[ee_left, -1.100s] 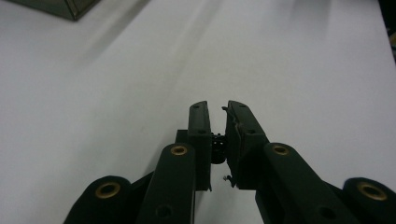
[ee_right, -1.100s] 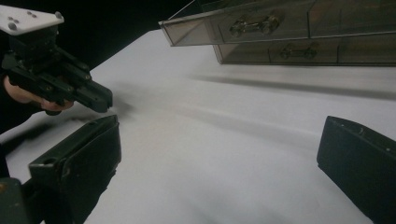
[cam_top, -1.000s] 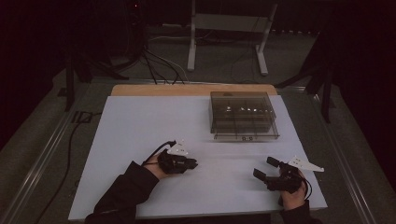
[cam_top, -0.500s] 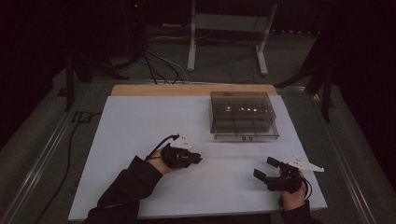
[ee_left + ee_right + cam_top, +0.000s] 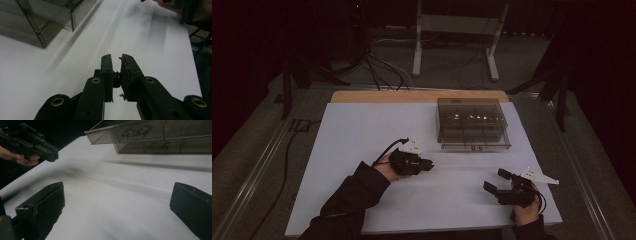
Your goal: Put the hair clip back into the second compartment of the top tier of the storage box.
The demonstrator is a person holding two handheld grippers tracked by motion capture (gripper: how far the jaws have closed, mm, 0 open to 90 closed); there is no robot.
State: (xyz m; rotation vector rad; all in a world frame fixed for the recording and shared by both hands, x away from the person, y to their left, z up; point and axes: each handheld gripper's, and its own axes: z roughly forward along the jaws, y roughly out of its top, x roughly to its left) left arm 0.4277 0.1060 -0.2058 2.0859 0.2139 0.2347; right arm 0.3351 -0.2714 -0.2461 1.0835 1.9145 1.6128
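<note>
Smoky clear plastic is what we're dealing with: a compartment box (image 5: pixel 472 125) sitting on the far right part of the white table (image 5: pixel 362 140), well apart from both grippers. From the high view, the left gripper (image 5: pixel 428 163) hovers mid-table pointing toward the box, and the right gripper (image 5: pixel 499 180) rests near the front right corner with its jaws spread wide.

Left gripper view: the jaws are nearly together, just a thin slit, nothing between them that I can make out. The box corner (image 5: pixel 45 25) shows up top left, and you can see thin walls and dividers, which the high view doesn't give you.

Right gripper view: jaws far apart, empty. Here the box (image 5: pixel 155 137) shows small shiny metal bits inside its compartments, can't tell what they are. The left gripper (image 5: pixel 53 152) is off at the upper left.

My guess: the box is light, stiff and slippery, probably brittle at the edges. I'd grab a side wall or the front lip, and keep it level so the contents don't slide.
</note>
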